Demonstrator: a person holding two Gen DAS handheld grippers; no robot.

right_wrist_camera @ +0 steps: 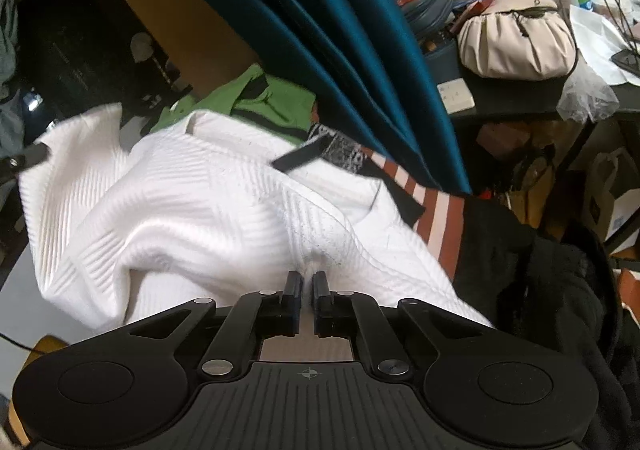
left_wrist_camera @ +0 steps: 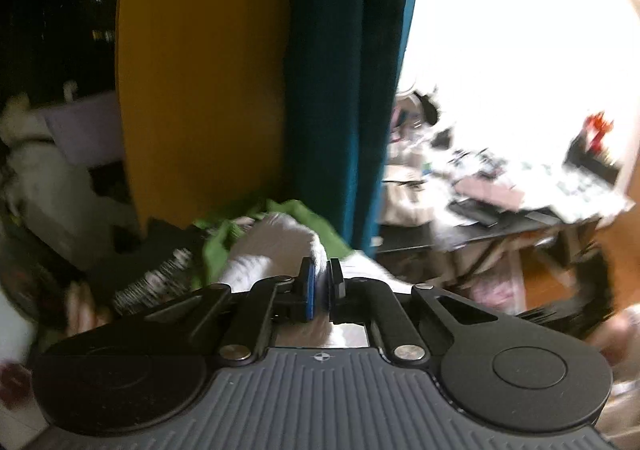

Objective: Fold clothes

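STEP: white top (right_wrist_camera: 192, 201) held bunched, fold in progress | LEFT tool (left_wrist_camera: 320, 278): pinched on top | RIGHT tool (right_wrist_camera: 307, 282): pinched on top | NEXT: judged, needs fabric spread flat.

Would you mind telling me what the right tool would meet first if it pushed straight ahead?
The right tool is already shut on the white garment, so more of that cloth comes first; the green garment probably lies beyond it.
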